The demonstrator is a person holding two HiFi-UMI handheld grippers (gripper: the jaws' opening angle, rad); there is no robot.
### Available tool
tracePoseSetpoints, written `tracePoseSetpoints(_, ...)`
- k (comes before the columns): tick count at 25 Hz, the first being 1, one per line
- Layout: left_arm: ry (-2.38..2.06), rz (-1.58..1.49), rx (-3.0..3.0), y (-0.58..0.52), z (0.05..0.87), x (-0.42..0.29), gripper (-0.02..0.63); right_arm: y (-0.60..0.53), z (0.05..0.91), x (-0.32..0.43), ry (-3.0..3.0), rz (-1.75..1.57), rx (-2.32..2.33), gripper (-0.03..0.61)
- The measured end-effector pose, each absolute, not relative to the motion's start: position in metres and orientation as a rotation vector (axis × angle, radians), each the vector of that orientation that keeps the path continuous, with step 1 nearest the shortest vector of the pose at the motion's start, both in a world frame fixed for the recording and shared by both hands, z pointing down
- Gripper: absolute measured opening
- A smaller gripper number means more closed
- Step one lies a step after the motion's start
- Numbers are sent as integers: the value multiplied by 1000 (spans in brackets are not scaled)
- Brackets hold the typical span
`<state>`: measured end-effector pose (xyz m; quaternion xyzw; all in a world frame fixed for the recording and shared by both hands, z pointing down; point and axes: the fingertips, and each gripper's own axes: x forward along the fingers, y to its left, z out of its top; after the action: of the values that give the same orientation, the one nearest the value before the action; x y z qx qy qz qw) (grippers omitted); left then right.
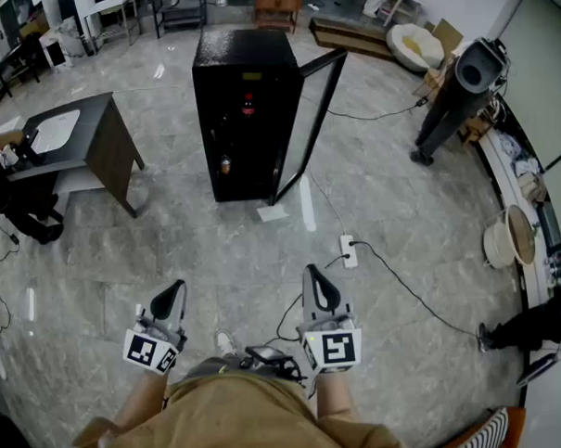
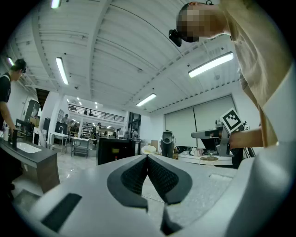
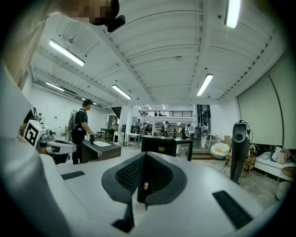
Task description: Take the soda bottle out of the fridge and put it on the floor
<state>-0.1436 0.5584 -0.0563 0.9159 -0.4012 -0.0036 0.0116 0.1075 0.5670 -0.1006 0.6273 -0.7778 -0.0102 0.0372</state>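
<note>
The black fridge point(image 1: 243, 118) stands a few steps ahead on the tiled floor, its glass door point(image 1: 314, 110) swung open to the right. Inside its dark front I see a red-topped item point(image 1: 248, 105) and a small brownish bottle point(image 1: 226, 163) lower down; which one is the soda bottle I cannot tell. My left gripper point(image 1: 175, 290) and right gripper point(image 1: 315, 273) are held near my body, both pointing at the fridge, shut and holding nothing. In the right gripper view the fridge point(image 3: 159, 146) shows just above the closed tips point(image 3: 145, 154); in the left gripper view it point(image 2: 115, 150) sits left of the tips point(image 2: 148, 156).
A power strip point(image 1: 348, 251) with cables lies on the floor between me and the fridge. A sheet of paper point(image 1: 273, 212) lies at the fridge's foot. A dark table with a white sink point(image 1: 82, 134) stands left, with a person beside it. A black machine on a stand point(image 1: 456, 95) is at right.
</note>
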Motion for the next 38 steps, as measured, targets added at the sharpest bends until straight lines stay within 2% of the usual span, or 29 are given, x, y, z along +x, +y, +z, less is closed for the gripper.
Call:
tracePoseSetpoints(23, -1176, -58, 2822, 477, -33, -218, 3, 501, -103, 23, -2353, -44, 1877, 2)
tracePoseSetpoints(38, -1157, -50, 2836, 463, -38, -224, 2, 481, -101, 24, -2349, -37, 1904, 2)
